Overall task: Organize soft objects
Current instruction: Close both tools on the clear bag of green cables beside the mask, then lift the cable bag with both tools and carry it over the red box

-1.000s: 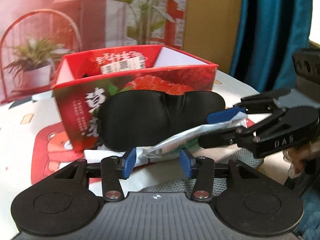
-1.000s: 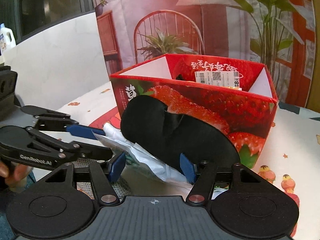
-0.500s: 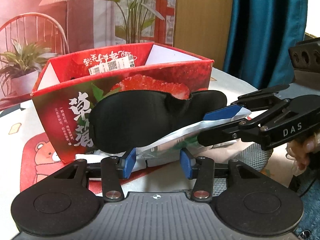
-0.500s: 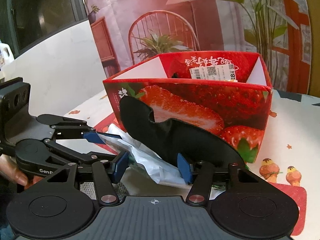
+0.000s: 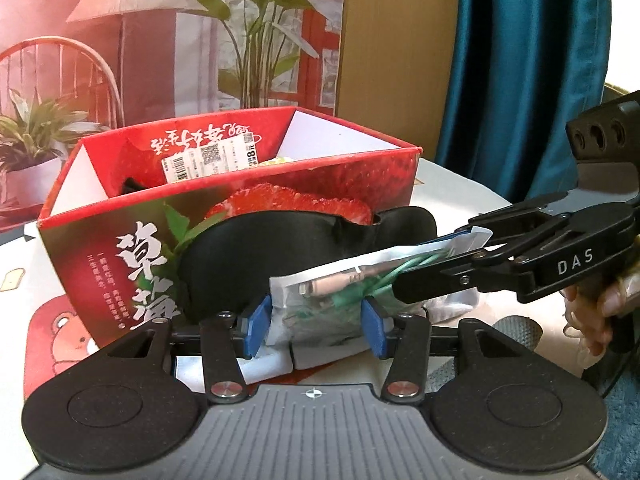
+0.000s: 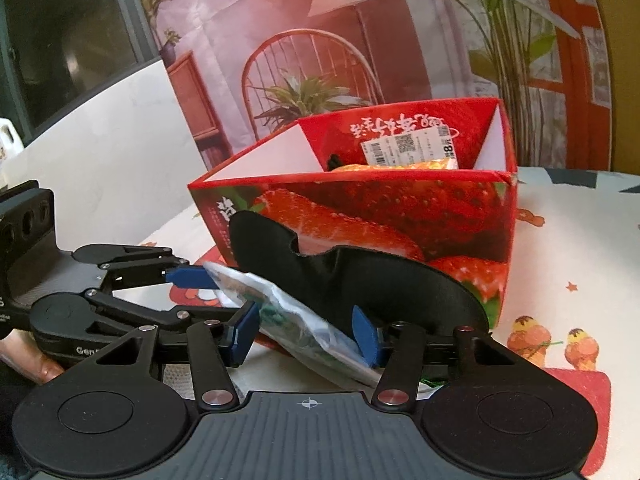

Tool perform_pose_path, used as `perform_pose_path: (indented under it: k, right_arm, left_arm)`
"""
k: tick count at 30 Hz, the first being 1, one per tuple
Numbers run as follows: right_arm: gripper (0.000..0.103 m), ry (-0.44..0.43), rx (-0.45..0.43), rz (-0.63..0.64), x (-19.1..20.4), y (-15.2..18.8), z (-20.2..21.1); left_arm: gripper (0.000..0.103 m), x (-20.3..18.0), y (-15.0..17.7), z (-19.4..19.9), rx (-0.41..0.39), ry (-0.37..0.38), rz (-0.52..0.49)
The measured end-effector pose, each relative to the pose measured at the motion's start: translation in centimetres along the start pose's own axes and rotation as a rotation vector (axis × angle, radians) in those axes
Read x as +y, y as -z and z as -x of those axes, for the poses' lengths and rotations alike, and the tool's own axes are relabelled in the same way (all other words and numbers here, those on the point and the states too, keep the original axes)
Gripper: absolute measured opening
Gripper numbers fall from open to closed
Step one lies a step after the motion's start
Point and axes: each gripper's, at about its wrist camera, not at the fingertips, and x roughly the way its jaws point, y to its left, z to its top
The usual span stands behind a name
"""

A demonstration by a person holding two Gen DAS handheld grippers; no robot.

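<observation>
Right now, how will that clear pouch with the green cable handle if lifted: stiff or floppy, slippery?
The pouch probably flops: its thin film is creased and crumpled. Likely light, since only a thin coiled green cable shows inside. The glossy film may slip, so grip could be unreliable.

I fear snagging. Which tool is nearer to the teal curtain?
Right. The right tool, whose jaws have just been closing with the packet between them, is on the curtain side; the left tool is farther from it.
</observation>
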Motion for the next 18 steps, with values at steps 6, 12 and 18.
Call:
perform_pose_path:
  k: [6,12,18]
  right_arm:
    - [0.048,-0.008,-0.011,-0.023,-0.9,-0.2,0.1]
    - [0.054,0.01,-0.014,-0.002,-1.3,-0.1,0.5]
    - [0.044,0.052,0.006,0.021,-1.8,0.7,0.3]
  left_arm:
    - [0.055,0.4,-0.7,-0.9,0.004,0.027,0.002]
    - [0.055,0.5,-0.8,-1.7,0.008,0.037,0.018]
    - [0.056,1.3,-0.9,-2.4,0.008,0.065,0.066]
